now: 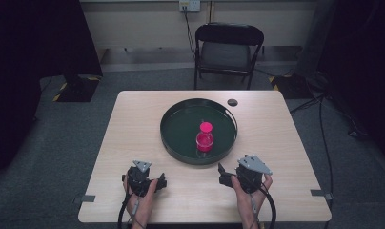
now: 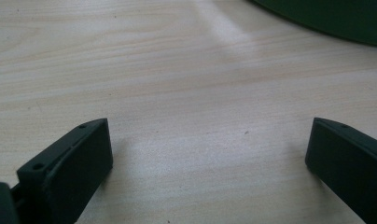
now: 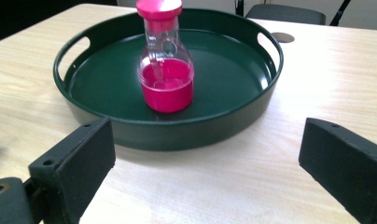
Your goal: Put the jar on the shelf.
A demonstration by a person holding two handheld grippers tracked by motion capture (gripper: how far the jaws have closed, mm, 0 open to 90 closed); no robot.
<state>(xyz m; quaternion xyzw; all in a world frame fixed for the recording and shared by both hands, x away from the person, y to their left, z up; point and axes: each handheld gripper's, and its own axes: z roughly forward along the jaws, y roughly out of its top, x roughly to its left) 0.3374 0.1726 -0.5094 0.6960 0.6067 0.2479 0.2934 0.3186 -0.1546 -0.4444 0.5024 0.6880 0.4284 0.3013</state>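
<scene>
The bottle (image 1: 205, 138) stands upright in the tray (image 1: 174, 138) at frame centre. Both the left gripper (image 1: 160, 182) and right gripper (image 1: 222, 172) rest released, jaws wide, low in the frame. This looks like the approach step: next, the right one should reach over the rim.

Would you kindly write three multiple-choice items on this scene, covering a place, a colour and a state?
1. Where does the bottle stand?
A. inside the round tray
B. on the bare table
C. on the chair

2. What colour is the bottle's cap?
A. blue
B. pink
C. white

3. How is the right claw now?
A. shut on the bottle
B. shut on nothing
C. open

Answers: 1 A, the tray's rim rings the bottle; 2 B, the cap matches the pink liquid; 3 C, its jaws stand wide apart over the table.
</scene>
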